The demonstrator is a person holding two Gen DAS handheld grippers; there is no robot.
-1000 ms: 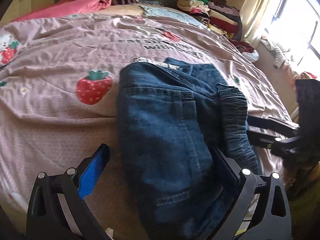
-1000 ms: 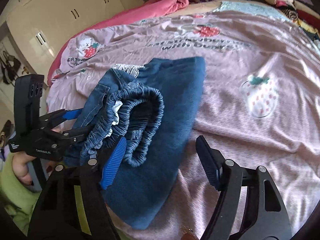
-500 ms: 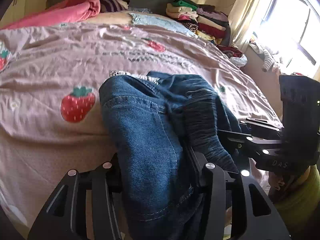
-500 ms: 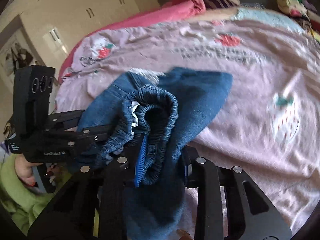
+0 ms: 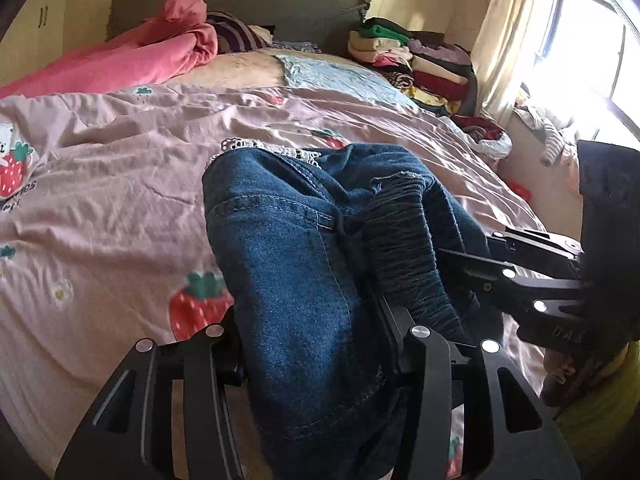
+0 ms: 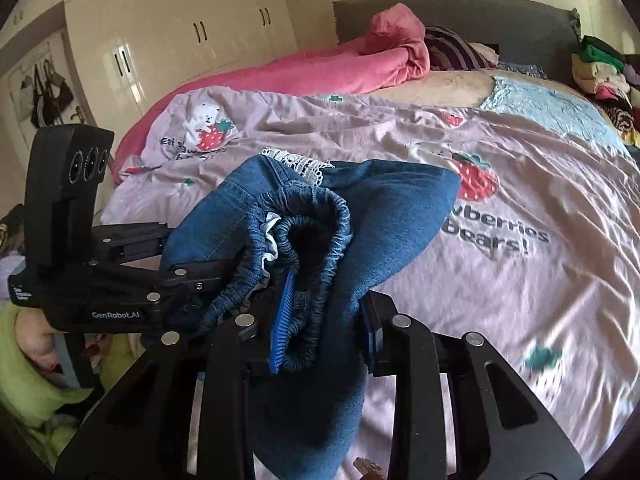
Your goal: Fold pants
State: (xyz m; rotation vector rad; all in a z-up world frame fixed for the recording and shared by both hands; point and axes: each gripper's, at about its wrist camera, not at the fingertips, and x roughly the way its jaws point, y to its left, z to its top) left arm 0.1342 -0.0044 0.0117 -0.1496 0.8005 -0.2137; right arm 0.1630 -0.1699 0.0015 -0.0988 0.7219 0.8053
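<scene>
Left wrist view: both claws pinch the jeans (image 5: 296, 300) above a strawberry-print bedspread (image 5: 100, 200), wardrobe (image 6: 180, 44) behind.

Dark blue denim pants (image 5: 304, 280) with white lace trim (image 6: 304, 166); beyond the black claw (image 6: 324, 320), a pink strawberry-printed duvet (image 6: 520, 280) and coral blanket (image 5: 132, 56).

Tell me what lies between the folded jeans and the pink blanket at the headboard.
Only bare strawberry-print bedspread separates the jeans from the pink blanket; nothing else lies there. The right wrist view shows it best.
</scene>
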